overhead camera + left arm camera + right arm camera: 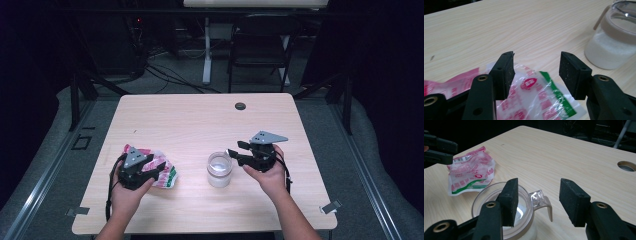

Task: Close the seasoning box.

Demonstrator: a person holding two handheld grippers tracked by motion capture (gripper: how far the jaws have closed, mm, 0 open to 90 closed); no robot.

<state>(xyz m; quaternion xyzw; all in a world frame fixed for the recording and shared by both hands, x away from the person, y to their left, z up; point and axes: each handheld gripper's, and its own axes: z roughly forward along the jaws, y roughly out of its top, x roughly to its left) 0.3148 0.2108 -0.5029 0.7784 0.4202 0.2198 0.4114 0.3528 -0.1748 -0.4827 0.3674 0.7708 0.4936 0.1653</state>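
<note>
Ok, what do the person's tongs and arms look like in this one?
Both the left tongs and right tongs are black, with flat pads, brass-coloured rivets, a grey three-cornered plate on top and a trailing black cable. Forearms show no sleeves.

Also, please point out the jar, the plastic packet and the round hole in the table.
jar (pixel 220 170): high view, on its clear lid.
plastic packet (pixel 471 171): right gripper view, on its pink printed face.
round hole (pixel 240 106): high view, on its dark centre.

Wooden table (pixel 200 120) (packet (pixel 162 167), lidded jar (pixel 220 170))
</note>
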